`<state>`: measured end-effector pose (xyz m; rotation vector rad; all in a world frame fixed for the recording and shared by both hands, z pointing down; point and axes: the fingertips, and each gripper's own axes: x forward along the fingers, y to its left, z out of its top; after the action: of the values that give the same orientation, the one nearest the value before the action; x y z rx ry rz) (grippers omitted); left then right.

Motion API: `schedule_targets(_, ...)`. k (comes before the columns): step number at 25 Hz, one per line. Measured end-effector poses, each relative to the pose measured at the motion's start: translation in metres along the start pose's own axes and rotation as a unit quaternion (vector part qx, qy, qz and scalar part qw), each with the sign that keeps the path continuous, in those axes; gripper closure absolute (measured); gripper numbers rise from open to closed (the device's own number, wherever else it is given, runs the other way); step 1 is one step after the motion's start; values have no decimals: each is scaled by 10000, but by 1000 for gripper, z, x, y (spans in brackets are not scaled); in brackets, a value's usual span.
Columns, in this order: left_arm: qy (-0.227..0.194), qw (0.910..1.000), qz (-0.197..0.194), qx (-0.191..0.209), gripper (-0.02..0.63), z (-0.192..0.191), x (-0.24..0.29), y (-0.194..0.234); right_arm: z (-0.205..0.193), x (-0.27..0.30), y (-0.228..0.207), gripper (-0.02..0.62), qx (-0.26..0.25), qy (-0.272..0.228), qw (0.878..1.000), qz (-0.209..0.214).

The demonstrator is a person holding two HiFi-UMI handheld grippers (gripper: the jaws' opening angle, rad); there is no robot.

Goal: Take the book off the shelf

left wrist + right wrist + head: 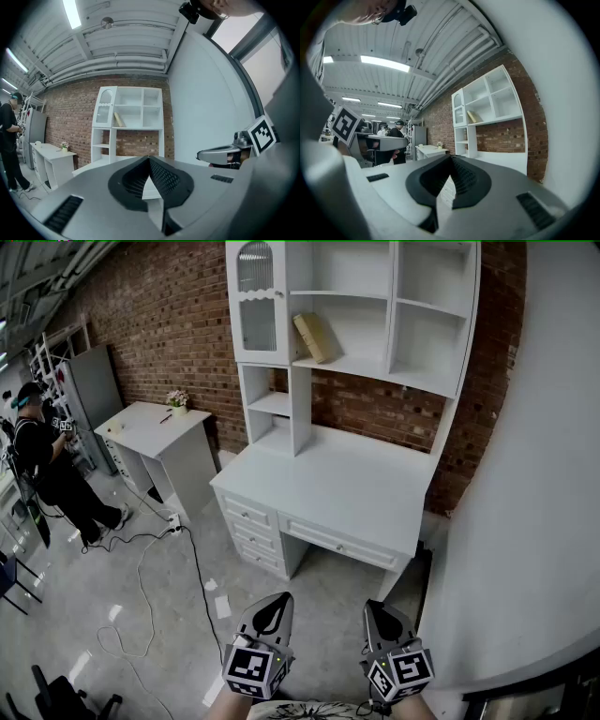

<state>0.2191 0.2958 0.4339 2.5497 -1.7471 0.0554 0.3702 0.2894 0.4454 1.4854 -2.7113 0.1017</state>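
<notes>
Left gripper (277, 602): held low at the bottom edge of the head view, above the floor and well short of the desk; its jaws are seen closed tip to tip in the left gripper view (149, 160), with nothing between them.
Right gripper (379, 607): held just beside the left one at the same height; its jaws are likewise pressed together (451, 158) and nothing is gripped.
Person (45, 461): seen standing at the far left, well apart from the desk.
Small table (150, 424): placed against the brick wall (169, 320), left of the desk; a flower pot (178, 403) is set on its top.
Cable (141, 589): laid in loops across the floor between the small table and the grippers.
Desk (328, 479): white, with drawers, topped by a shelf unit (424, 381).
Book (312, 337): found on the shelf, in the open compartment just right of the glass door (256, 298); it is tilted, its top toward that door, untouched by either gripper.
White wall (539, 474): seen filling the right side.
</notes>
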Motion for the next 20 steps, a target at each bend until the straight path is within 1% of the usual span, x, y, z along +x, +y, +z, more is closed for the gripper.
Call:
schedule_targets(4, -72, 10000, -63, 6, 597, 2, -2, -2, -3, -1, -2, 591, -74, 92, 9999, -101)
schedule_targets(11, -66, 9999, -141, 19, 597, 0, 1, -4, -8, 1, -4, 591, 43, 147, 9998, -146)
schedule_targets(16, 23, 9999, -151, -3, 597, -7, 4, 0, -11, 4, -8, 591, 14, 221, 9993, -300)
schedule_targets(20, 133, 9995, -284, 53, 597, -15, 15, 9, -17, 16, -10, 589, 51, 279, 9987, -433)
